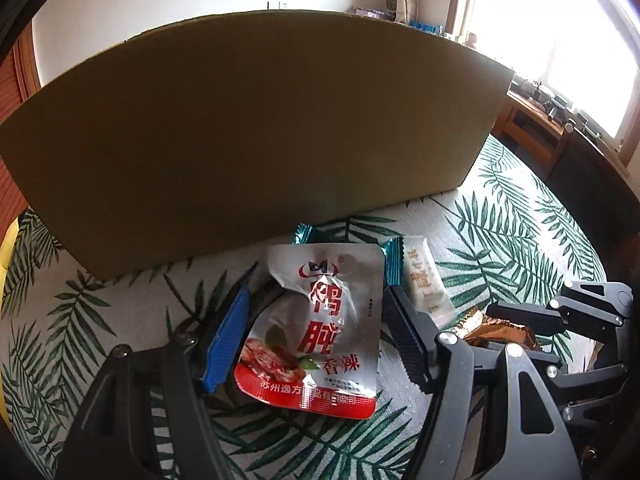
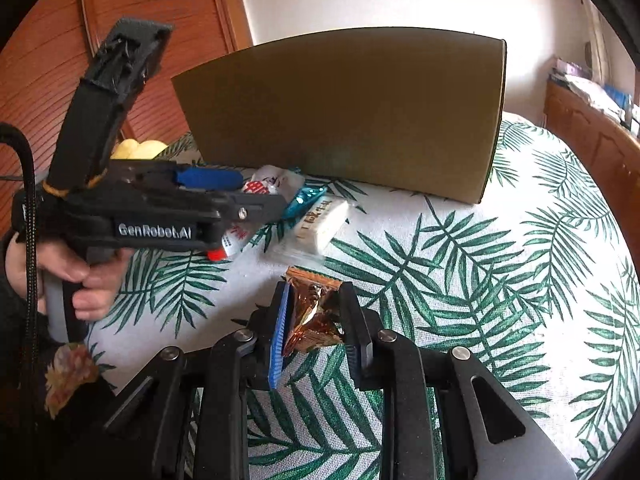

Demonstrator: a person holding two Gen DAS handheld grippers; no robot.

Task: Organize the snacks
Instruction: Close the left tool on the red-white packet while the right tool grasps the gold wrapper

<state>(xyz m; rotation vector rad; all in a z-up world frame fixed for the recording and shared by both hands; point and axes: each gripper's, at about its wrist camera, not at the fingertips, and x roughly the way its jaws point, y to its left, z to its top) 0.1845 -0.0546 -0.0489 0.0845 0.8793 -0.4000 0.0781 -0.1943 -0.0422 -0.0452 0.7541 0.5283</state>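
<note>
Both held: silver pouch (image 1: 316, 328) in left gripper (image 1: 316, 320), gold pack (image 2: 314, 312) in right gripper (image 2: 316, 320)

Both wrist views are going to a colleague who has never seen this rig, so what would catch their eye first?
The big brown cardboard box standing at the back of the leaf-print tablecloth fills much of both views. In front of it, the left gripper is closed around a silver-and-red snack pouch. The right gripper clamps a crinkled gold-brown wrapper. White and teal packets lie between them.

Silver-and-red foil snack pouch (image 1: 316, 328), shiny copper-gold crinkly wrapper (image 2: 314, 312), plain brown cardboard box (image 1: 248, 132), white surface cloth with green palm-leaf print (image 2: 500, 280).
</note>
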